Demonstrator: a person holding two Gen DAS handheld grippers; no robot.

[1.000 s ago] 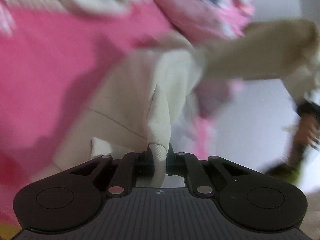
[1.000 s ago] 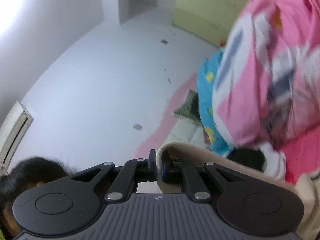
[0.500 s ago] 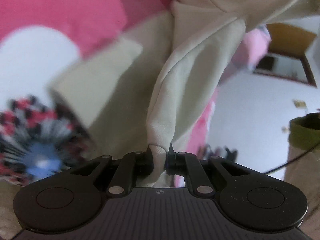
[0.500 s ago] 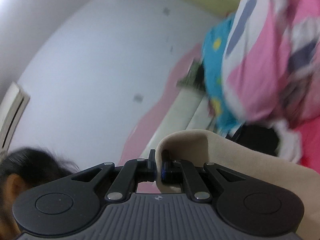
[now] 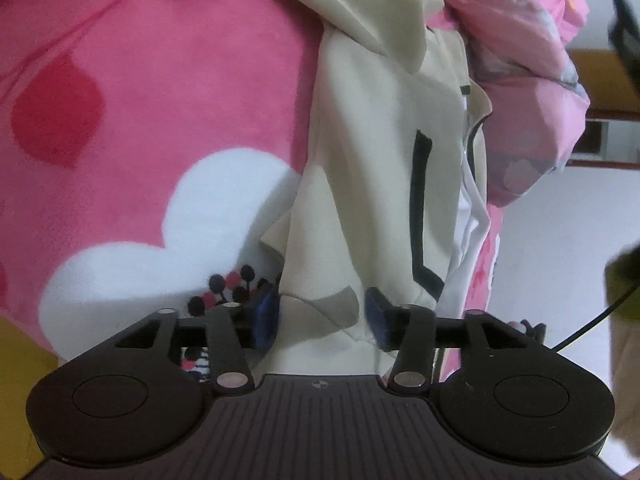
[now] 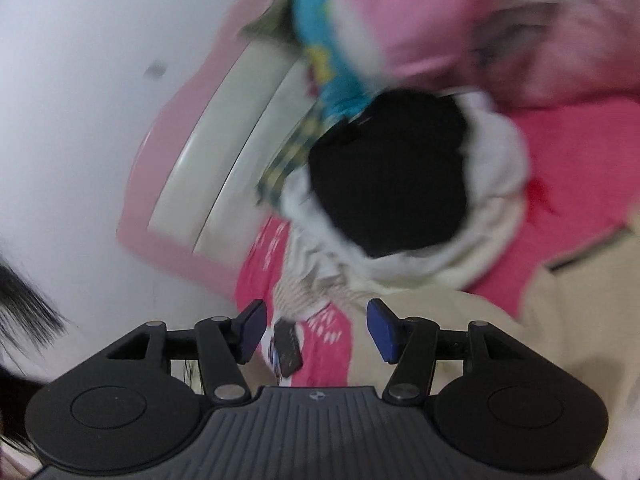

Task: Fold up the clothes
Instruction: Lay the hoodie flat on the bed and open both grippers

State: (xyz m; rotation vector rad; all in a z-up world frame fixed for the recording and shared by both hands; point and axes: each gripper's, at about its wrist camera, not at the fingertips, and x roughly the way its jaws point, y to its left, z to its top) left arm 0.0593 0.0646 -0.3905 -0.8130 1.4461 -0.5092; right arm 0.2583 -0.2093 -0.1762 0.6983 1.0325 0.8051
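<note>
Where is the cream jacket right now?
In the left wrist view, the cream jacket lies centre frame on the pink blanket, its lower edge between the opening left tongs.

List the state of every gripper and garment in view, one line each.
left gripper: jaws opening, cream jacket hem between the pads, not pressed.
right gripper: jaws opening, nothing clamped.
cream jacket: laid out on the pink blanket, zip partly open.
black garment: heaped with white clothes, unfolded.

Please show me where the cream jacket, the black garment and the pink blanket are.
cream jacket (image 5: pixel 368 168): left wrist view, front panel.
black garment (image 6: pixel 388 176): right wrist view, its middle.
pink blanket (image 5: pixel 160 80): left wrist view, plain pink area.
</note>
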